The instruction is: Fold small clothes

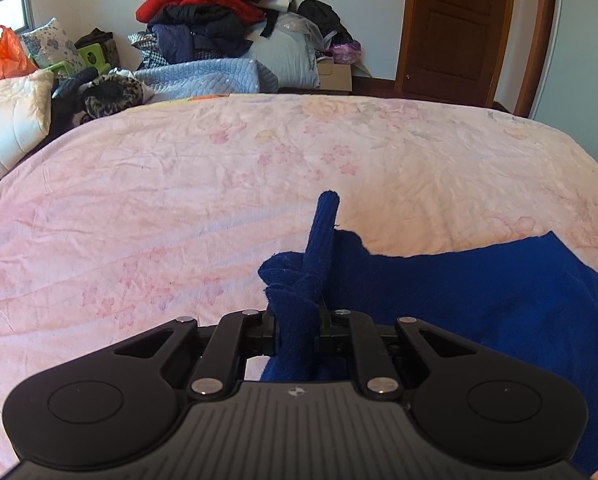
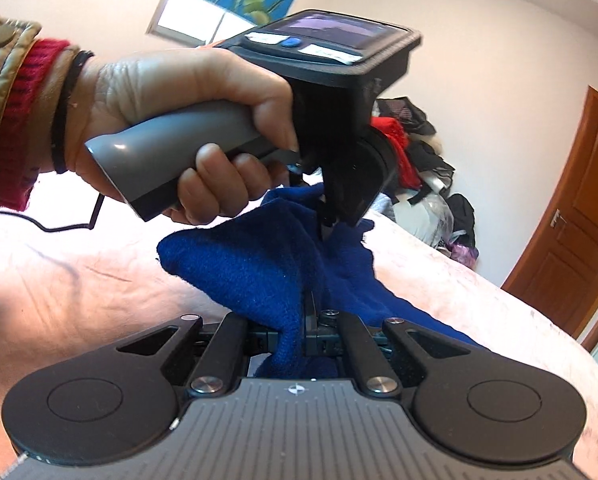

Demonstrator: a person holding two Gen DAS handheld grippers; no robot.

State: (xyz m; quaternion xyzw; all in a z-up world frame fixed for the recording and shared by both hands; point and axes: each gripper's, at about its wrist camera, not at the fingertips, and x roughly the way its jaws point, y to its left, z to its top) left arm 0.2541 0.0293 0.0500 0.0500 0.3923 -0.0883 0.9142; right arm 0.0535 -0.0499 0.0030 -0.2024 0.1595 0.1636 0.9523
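Garment: small knitted garment of deep blue wool [image 1: 479, 300], partly raised off a pale pink floral bedspread [image 1: 179, 200], the rest trailing on the bed toward 4 o'clock in the left wrist view.
Left gripper [image 1: 297, 320]: black two-finger tool, jaws closed tight on a bunched edge of the blue knit; a narrow rolled strip of it pokes up toward 12 o'clock.
Right gripper [image 2: 305, 328]: jaws pinched shut on another fold of the same knit.
Left hand [image 2: 179, 120]: grasps the grey handle of its tool at 11 o'clock in the right wrist view.
Risk: both grips hold bunched fabric, so the fold may come out crooked or a thick wad may slip free.
Containers: orange plastic bag [image 1: 3, 54] at 10 o'clock, contents hidden; cardboard box [image 1: 335, 74] at 1 o'clock, contents unclear.
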